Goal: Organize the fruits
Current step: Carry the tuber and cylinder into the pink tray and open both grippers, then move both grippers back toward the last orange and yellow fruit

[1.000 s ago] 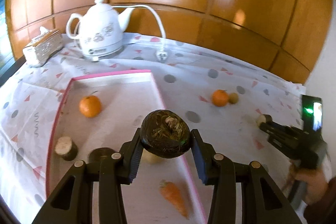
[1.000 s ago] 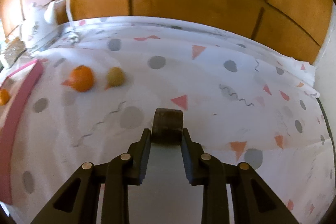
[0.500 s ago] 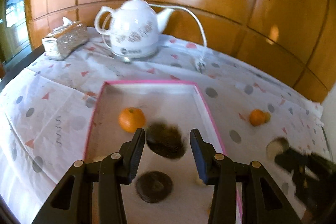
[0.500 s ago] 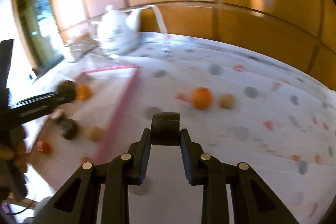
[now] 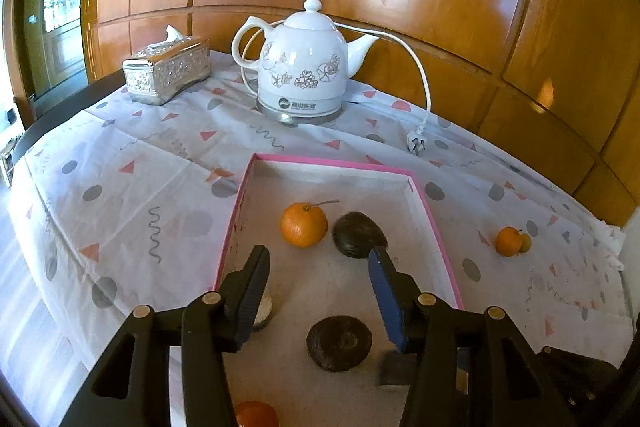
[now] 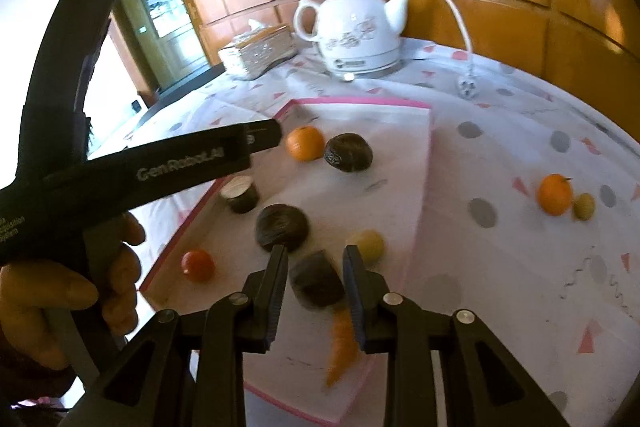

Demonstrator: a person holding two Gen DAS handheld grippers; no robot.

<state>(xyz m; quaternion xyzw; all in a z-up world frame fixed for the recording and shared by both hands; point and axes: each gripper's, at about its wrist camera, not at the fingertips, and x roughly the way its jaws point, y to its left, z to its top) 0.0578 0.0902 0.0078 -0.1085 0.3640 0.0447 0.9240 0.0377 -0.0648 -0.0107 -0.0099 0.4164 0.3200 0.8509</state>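
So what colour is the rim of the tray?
Pink; the tray rim shows best in the left wrist view.

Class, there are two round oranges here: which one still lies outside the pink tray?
The orange on the tablecloth, touching a small yellow-green fruit; the other orange sits inside the tray.

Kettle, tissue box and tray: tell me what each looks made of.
Kettle: likely glazed ceramic; glossy white with printed flowers, on a metal-looking base.
Tissue box: silvery, embossed and shiny; metal or plated plastic, cannot tell which.
Tray: probably cardboard; thin, straight, matte white walls with a pink edge.
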